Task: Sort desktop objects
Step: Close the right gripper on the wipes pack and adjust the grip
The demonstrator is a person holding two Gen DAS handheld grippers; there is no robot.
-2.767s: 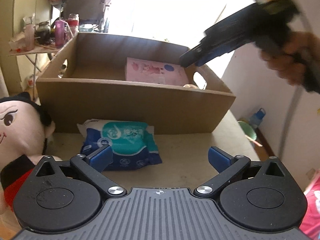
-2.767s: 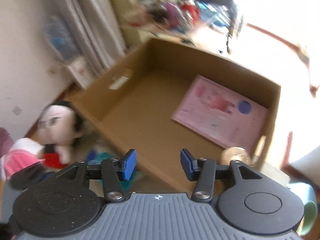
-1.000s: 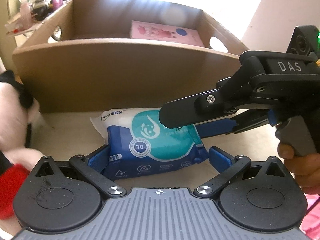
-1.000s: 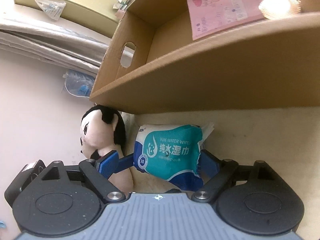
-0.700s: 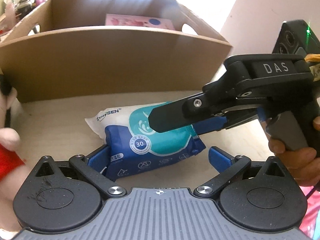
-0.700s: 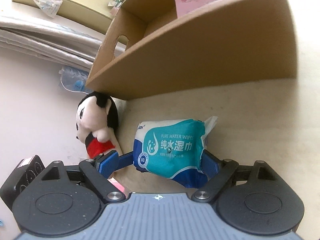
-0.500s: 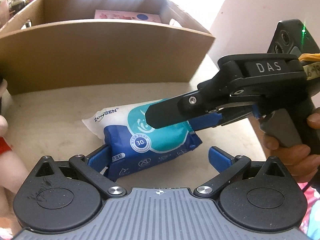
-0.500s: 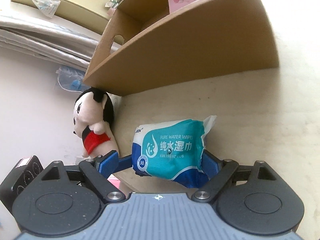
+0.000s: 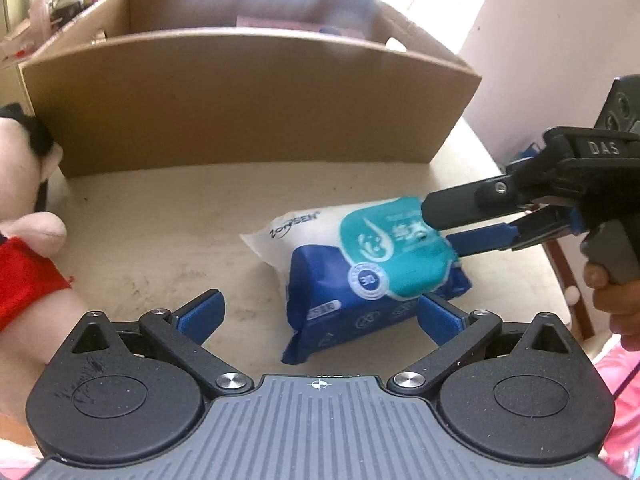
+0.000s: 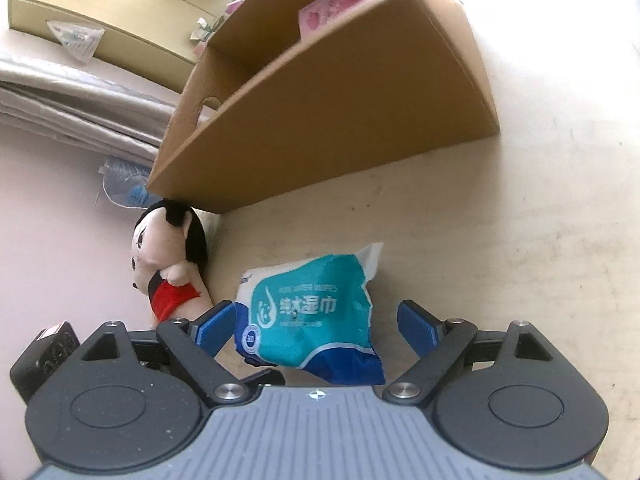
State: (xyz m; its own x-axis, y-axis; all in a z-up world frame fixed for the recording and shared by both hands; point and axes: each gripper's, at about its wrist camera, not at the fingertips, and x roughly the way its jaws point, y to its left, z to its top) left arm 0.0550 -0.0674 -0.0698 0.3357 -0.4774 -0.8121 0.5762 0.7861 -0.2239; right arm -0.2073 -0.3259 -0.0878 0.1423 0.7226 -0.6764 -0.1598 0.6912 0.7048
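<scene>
Wet-wipes pack (image 10: 308, 312) is lying on the worktop (image 10: 500, 240) at lower centre, right of the plush doll (image 10: 168, 256). Right gripper (image 10: 316, 320) is straddling it, spread wide, gripping nothing; left gripper (image 9: 318, 314) is released too. Centre the pads before closing, then carry the pack into the cardboard box (image 10: 340, 120).

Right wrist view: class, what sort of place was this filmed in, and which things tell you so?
Probably a lived-in home room, perhaps a bedroom or spare room. Clues: a plush doll and a wet-wipes pack on a worn table, a cardboard box used for tidying, and a cupboard behind.
</scene>
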